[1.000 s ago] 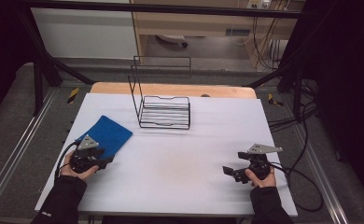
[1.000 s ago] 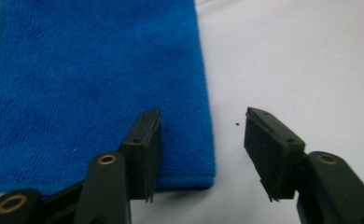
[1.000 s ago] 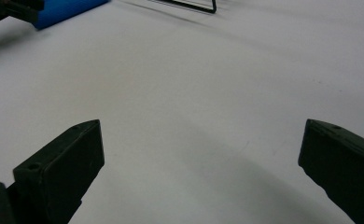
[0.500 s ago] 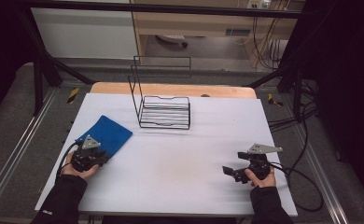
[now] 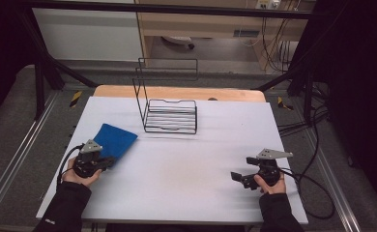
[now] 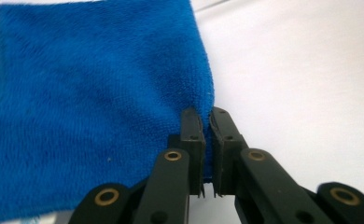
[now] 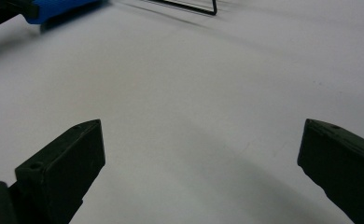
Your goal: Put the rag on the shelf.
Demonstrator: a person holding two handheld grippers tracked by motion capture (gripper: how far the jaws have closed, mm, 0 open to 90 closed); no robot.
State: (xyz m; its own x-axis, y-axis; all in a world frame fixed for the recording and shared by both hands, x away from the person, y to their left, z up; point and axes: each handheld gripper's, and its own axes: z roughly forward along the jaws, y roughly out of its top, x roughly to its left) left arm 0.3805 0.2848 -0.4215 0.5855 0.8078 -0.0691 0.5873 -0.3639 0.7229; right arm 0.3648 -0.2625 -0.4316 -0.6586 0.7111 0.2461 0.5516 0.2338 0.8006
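Fuzzy blue cloth (image 6: 87,107) edge between left gripper (image 6: 207,122) jaws

Two black hand-held claws, left claw (image 5: 105,162) and right claw (image 5: 236,177), each topped with a grey three-cornered plate, black cable trailing from each, black link arms with brass-coloured pivot pins, flat black jaw blocks with small screw holes, dark long sleeves on both forearms

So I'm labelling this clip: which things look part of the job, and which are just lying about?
Likely in the job:
- blue cloth, its edge pinched by the left gripper
- black wire rack
- right gripper, open, holding nothing

Just lying about:
- cables by the white table
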